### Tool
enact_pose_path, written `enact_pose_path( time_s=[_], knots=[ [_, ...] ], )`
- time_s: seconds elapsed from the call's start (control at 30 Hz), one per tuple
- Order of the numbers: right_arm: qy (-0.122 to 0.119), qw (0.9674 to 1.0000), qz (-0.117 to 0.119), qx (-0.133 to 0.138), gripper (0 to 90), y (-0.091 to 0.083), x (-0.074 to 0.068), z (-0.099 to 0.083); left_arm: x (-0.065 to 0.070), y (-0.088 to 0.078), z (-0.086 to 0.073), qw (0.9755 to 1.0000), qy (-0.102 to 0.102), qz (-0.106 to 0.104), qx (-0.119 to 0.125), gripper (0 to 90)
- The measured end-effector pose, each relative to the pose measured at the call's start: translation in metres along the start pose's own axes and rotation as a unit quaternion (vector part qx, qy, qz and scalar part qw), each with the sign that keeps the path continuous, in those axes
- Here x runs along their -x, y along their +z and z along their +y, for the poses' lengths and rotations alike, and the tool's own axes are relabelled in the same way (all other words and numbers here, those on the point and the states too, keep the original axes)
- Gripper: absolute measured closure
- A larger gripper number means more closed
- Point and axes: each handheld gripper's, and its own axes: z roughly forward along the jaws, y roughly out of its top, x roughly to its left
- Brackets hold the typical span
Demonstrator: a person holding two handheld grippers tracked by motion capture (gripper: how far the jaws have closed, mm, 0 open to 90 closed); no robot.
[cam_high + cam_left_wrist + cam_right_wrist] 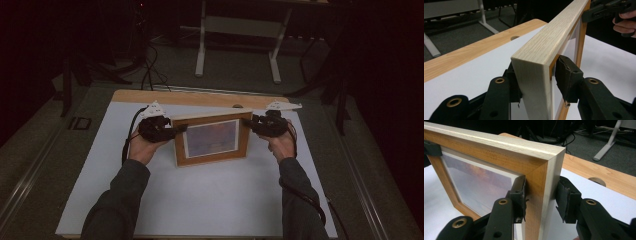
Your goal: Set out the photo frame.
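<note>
A wooden picture frame (212, 140) holding a pale sunset print stands upright on the white sheet (200, 200). My left gripper (179, 130) straddles its left edge. In the left gripper view the light-wood edge (544, 47) runs between the jaws of the left gripper (536, 80); the front pad (567, 75) stands a sliver off the face, so that gripper is open. My right gripper (248, 122) clamps the upper right corner. In the right gripper view both pads of the right gripper (541, 197) press on the frame (499, 150). The right gripper (604, 10) also appears far off in the left gripper view.
The white sheet lies on a wooden tabletop (200, 97) with a round cable hole (237, 106) near its far edge. Behind the table a white desk leg (201, 50) stands on the dark carpet. Cables trail from both grippers along the forearms.
</note>
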Motion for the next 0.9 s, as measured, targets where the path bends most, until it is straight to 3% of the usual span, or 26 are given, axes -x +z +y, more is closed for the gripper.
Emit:
enact_pose_path(
  time_s=[0.47,0.67,0.9],
  knots=[
    [0.016,0.9997,-0.014,-0.010,61.8,-0.004,-0.006,0.000,-0.005,0.006,-0.001,0.9999,0.001,0.000,0.011,56.9],
    [0.023,0.9994,-0.019,-0.018,61.9,-0.006,-0.010,0.001,-0.011,0.009,-0.002,0.9998,-0.016,-0.006,0.014,54.6],
    [0.031,0.9991,-0.019,-0.023,62.1,-0.007,-0.015,-0.002,-0.016,0.013,-0.004,0.9984,-0.050,-0.021,0.020,53.0]
  ],
)
